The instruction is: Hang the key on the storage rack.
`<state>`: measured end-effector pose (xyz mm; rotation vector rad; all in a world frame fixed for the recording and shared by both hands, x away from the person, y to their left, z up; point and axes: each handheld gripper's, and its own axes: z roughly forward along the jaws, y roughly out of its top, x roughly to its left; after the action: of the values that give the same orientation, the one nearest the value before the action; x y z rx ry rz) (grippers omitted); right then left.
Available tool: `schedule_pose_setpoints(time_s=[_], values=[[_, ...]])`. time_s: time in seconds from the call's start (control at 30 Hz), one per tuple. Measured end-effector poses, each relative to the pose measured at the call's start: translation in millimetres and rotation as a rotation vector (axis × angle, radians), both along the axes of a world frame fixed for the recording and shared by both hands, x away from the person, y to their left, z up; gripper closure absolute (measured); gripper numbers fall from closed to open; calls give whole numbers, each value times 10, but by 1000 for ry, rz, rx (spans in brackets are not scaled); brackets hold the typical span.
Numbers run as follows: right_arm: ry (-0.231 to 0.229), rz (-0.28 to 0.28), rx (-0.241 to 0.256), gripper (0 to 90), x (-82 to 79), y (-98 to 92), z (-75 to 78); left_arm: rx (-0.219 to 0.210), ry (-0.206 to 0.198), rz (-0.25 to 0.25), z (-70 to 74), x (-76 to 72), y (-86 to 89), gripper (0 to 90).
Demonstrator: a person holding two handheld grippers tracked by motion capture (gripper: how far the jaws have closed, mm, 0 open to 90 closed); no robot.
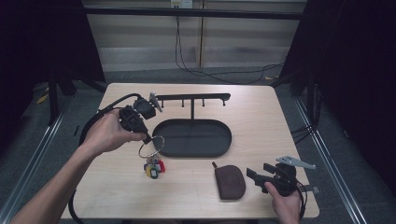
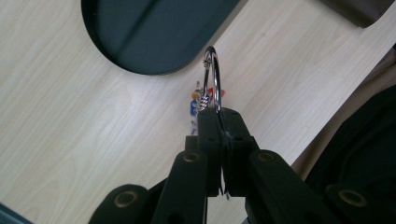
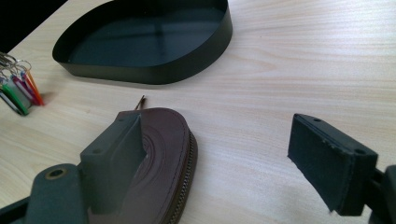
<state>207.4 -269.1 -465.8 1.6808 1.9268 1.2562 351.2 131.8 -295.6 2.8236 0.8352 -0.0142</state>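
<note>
A: The left gripper (image 1: 148, 138) is clamped on the key ring (image 2: 212, 79), keys (image 1: 153, 168) dangling just off the oval tray's (image 1: 224, 148) left end.

B: The hooks on the rack (image 1: 192, 97) stand behind that tray. Lifting with the ring upright should help. The right gripper (image 1: 256, 177) waits wide open beside the brown pouch (image 1: 229, 181).

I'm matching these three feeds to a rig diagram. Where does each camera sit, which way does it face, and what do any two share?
High view: above the person's side, looking forward and down on the table; both forearms enter.
Left gripper view: rides the left gripper, looking down at the key ring it pinches.
Right gripper view: rides the right gripper, facing the pouch.
Shared: both gripper views show the black tray.
</note>
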Motion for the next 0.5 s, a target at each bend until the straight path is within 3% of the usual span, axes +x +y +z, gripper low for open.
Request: schedule_pose_setpoints(time_s=[0.5], values=[[-22, 9, -20, 171, -24, 17, 20, 0, -7, -7, 216, 44, -102, 884]])
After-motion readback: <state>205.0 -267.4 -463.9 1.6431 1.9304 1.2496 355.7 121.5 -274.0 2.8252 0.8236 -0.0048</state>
